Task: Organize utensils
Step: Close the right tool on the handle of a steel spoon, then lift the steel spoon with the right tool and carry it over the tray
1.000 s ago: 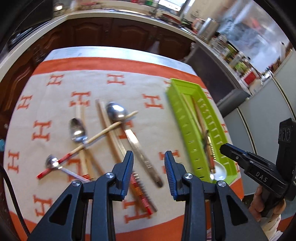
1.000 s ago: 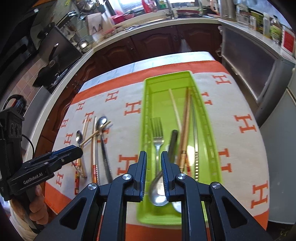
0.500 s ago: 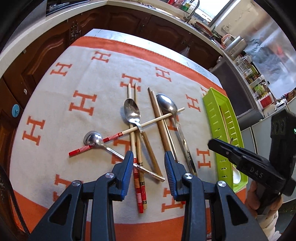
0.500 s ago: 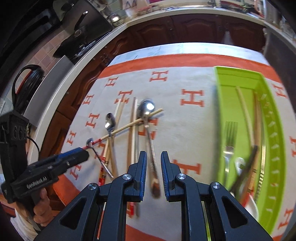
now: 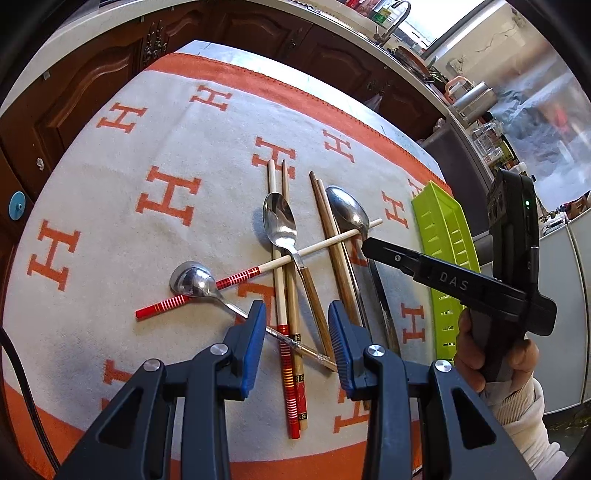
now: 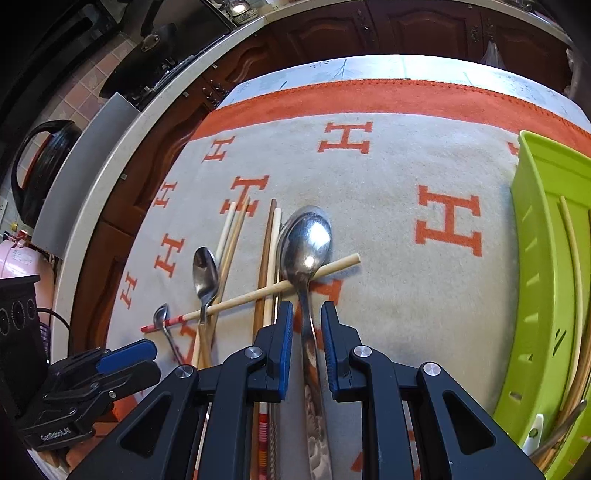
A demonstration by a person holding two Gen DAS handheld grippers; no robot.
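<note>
Loose utensils lie on the H-patterned cloth: a large steel spoon [image 6: 306,243], a medium spoon [image 5: 279,221], a small spoon [image 5: 192,280], several chopsticks, and one red-tipped chopstick [image 5: 258,269] lying across them. My right gripper [image 6: 307,325] is open, its fingers straddling the large spoon's handle just above the cloth. My left gripper [image 5: 297,332] is open over the near ends of the chopsticks and the small spoon's handle. The green tray [image 6: 532,206] at the right holds chopsticks and cutlery.
The cloth [image 5: 147,229] covers the table, with its orange border at the near and far edges. Dark wooden cabinets [image 6: 424,29] and a counter stand behind the table. A fridge and shelves [image 5: 554,110] are at the right.
Both grippers have swung left, away from the green tray, and come down over the loose utensils. The right gripper now straddles the large spoon's handle.
</note>
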